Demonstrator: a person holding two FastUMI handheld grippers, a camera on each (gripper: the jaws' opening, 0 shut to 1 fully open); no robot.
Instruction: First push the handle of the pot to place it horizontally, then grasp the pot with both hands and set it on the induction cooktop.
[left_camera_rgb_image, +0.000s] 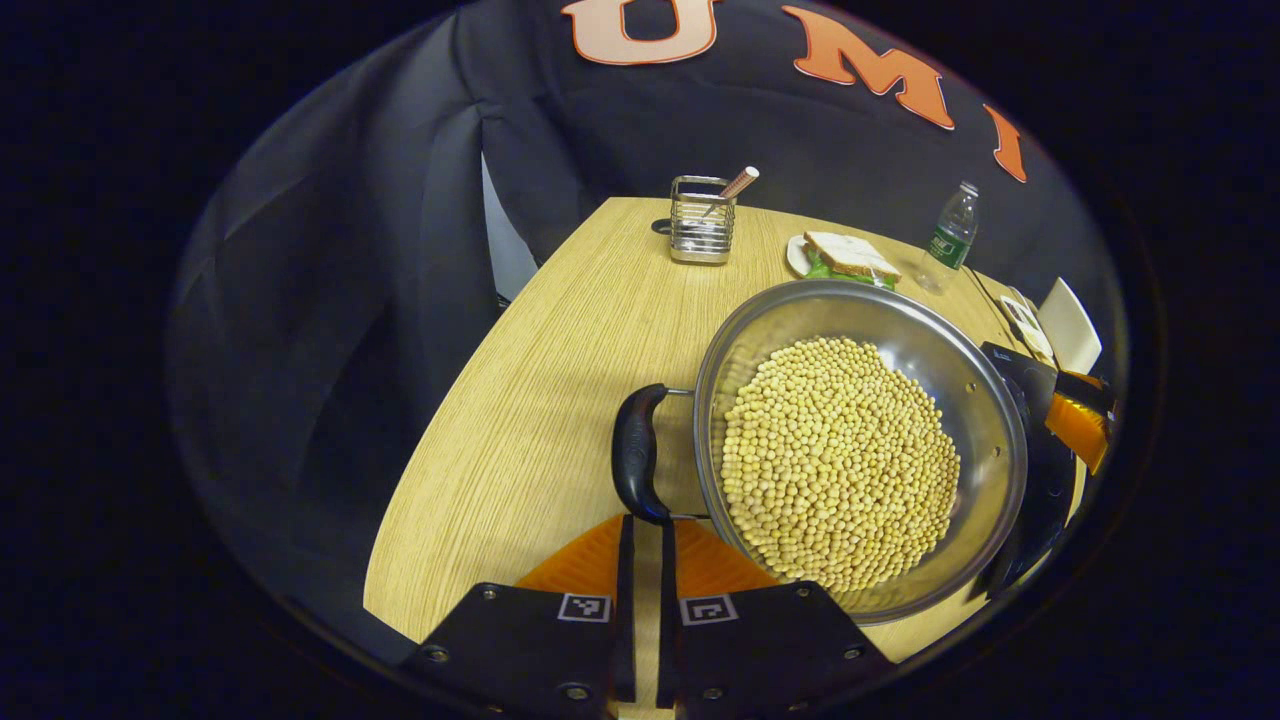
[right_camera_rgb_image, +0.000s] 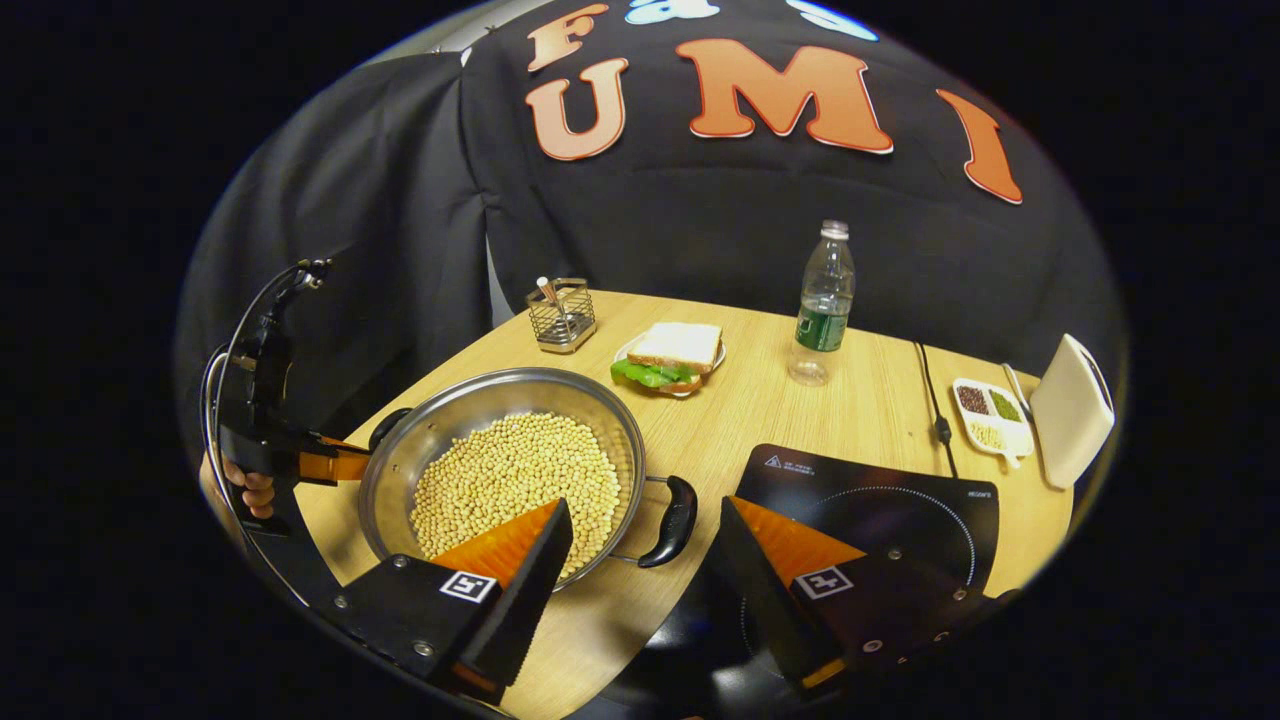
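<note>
Your left gripper (left_camera_rgb_image: 642, 560) and right gripper (right_camera_rgb_image: 640, 560) each carry black finger mounts fixed with visible screws, each mount bearing a square black-and-white marker, and a thin curved cable (right_camera_rgb_image: 225, 380) loops beside the left unit.

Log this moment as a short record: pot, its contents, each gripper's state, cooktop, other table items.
pot: steel pot on the wooden table, beside the induction cooktop, not on it
contents: soybeans
left gripper: shut, fingers at the pot's near black handle
right gripper: open, fingers either side of the other handle
other items: utensil holder, sandwich, water bottle, divided dish
</note>
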